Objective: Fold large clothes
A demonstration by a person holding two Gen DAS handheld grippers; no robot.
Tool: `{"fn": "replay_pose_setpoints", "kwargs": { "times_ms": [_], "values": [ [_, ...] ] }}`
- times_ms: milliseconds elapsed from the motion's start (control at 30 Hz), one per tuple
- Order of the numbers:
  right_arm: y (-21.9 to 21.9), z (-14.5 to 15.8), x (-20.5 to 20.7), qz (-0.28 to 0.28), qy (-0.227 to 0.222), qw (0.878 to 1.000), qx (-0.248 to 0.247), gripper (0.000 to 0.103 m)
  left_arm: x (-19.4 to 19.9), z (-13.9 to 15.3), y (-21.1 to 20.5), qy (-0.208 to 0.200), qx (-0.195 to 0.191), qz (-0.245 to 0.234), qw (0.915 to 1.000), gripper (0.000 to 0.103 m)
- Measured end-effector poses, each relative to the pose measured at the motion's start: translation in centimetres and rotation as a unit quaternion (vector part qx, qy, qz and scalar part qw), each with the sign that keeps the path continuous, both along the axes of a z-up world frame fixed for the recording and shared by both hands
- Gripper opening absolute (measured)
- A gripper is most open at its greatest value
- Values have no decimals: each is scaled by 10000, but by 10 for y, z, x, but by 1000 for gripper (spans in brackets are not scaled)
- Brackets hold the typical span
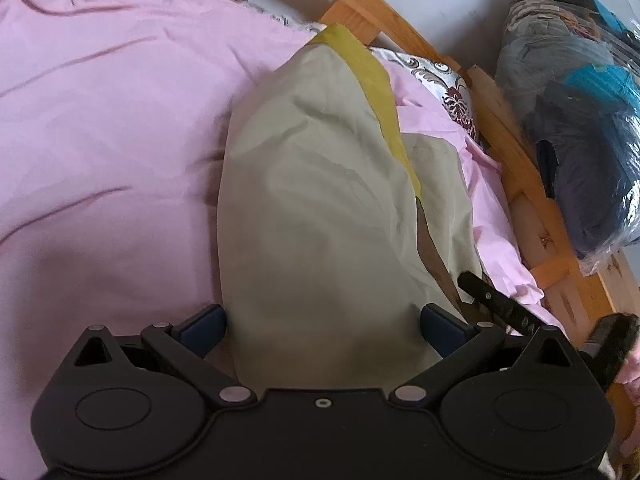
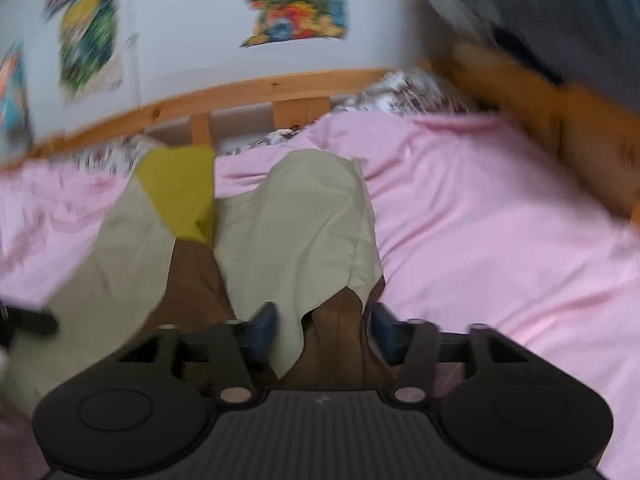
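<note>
A large beige garment (image 1: 320,208) with a mustard-yellow band (image 1: 372,76) and brown parts lies in a long strip on the pink bedsheet (image 1: 100,140). My left gripper (image 1: 322,328) stands wide open astride its near end, with the cloth running between the blue pads (image 1: 204,326). In the right wrist view the same garment (image 2: 296,224) shows beige flaps over brown cloth (image 2: 192,280). My right gripper (image 2: 320,322) is open over a beige corner and brown fabric, and the pads do not visibly squeeze them. A black finger of the right gripper (image 1: 484,300) shows in the left wrist view.
A wooden bed rail (image 1: 520,168) runs along the right and the far side (image 2: 240,96). A plastic bag of dark clothes (image 1: 580,120) sits beyond it. A patterned pillow (image 1: 452,92) lies by the rail. Colourful posters (image 2: 292,4) hang on the wall.
</note>
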State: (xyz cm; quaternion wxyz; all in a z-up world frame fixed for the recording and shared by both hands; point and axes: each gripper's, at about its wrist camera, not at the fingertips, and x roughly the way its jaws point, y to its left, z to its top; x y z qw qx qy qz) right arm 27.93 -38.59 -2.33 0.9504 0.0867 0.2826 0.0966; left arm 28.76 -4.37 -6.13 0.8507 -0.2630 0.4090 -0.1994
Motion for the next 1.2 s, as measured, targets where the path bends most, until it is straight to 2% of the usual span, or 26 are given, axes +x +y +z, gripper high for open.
{"fn": "replay_pose_setpoints", "kwargs": {
  "times_ms": [33, 100, 200, 267, 300, 400, 567, 1200],
  "values": [
    [-7, -3, 5, -89, 110, 9994, 311, 61, 2, -1, 1, 49, -36, -21, 10000, 102],
    [-17, -9, 12, -218, 210, 9981, 545, 61, 6, -3, 1, 122, -57, -68, 9999, 102],
    [-14, -14, 15, -185, 179, 9986, 469, 60, 9, -5, -4, 232, 6, -109, 9997, 102],
    [-10, -19, 15, -140, 182, 9988, 434, 51, 7, -6, -9, 193, 119, -95, 9997, 102],
    [-10, -21, 15, -141, 200, 9986, 465, 49, 4, -5, -12, 129, 212, -74, 9997, 102],
    [-13, -25, 14, -142, 177, 9983, 543, 48, -2, -2, -21, -79, 516, -102, 9986, 102],
    [-12, -26, 13, -151, 146, 9983, 539, 48, -3, 2, -27, -124, 785, -160, 9967, 102],
    [-10, -27, 11, -146, 125, 9983, 544, 51, -4, 2, -28, -168, 839, -150, 9962, 102]
  ]
}}
